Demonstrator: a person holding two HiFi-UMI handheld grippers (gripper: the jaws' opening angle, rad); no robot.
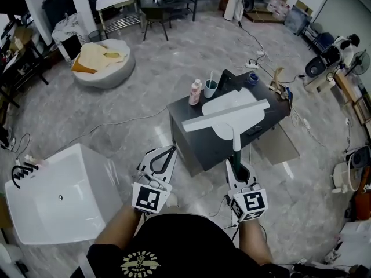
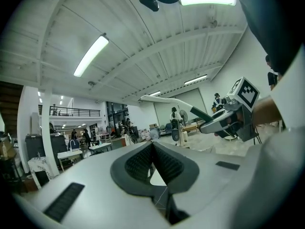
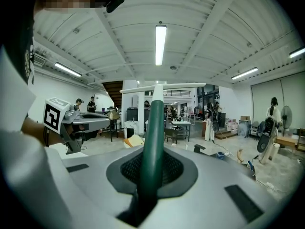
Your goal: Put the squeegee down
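The squeegee has a long white blade (image 1: 226, 116) and a dark green handle (image 1: 236, 143). My right gripper (image 1: 236, 164) is shut on that handle and holds the squeegee out in front of me, with the blade over the dark table's (image 1: 197, 146) near side. In the right gripper view the handle (image 3: 155, 137) runs up between the pads of the right gripper (image 3: 153, 157) to the blade (image 3: 162, 87). My left gripper (image 1: 172, 150) is beside it on the left, shut and empty. In the left gripper view the left gripper's (image 2: 152, 145) tips meet, and the squeegee (image 2: 164, 100) shows at the right.
The dark table carries a white basin (image 1: 246, 110), a pink bottle (image 1: 195, 91) and a teal cup (image 1: 210, 88). A white tub (image 1: 58, 196) stands at my lower left. A round white cushion (image 1: 104, 62) lies farther back. Cables cross the grey floor.
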